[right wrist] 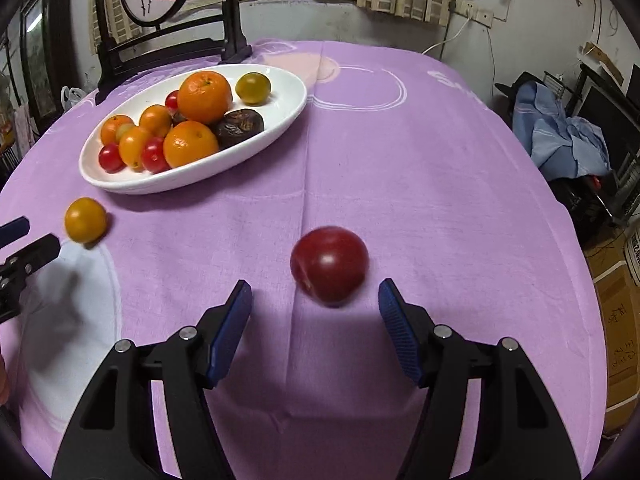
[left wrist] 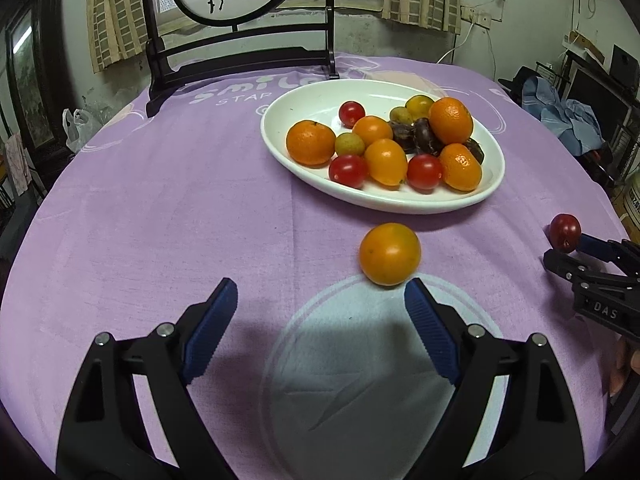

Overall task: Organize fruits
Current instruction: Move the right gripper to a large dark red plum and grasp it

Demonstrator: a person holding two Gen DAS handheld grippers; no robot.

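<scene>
Printed in white on the purple cloth (left wrist: 160, 200), just behind the plate (left wrist: 400, 204): "smile", its last letters hidden by the plate rim, with "STAR" in smaller capitals right beneath. Embossed on the black body of the right hand-held gripper (left wrist: 560, 254), well to the right of the plate: "DAS". Handwritten marks on the cardboard box (right wrist: 620, 340) far right of the plate, too blurred to read.
</scene>
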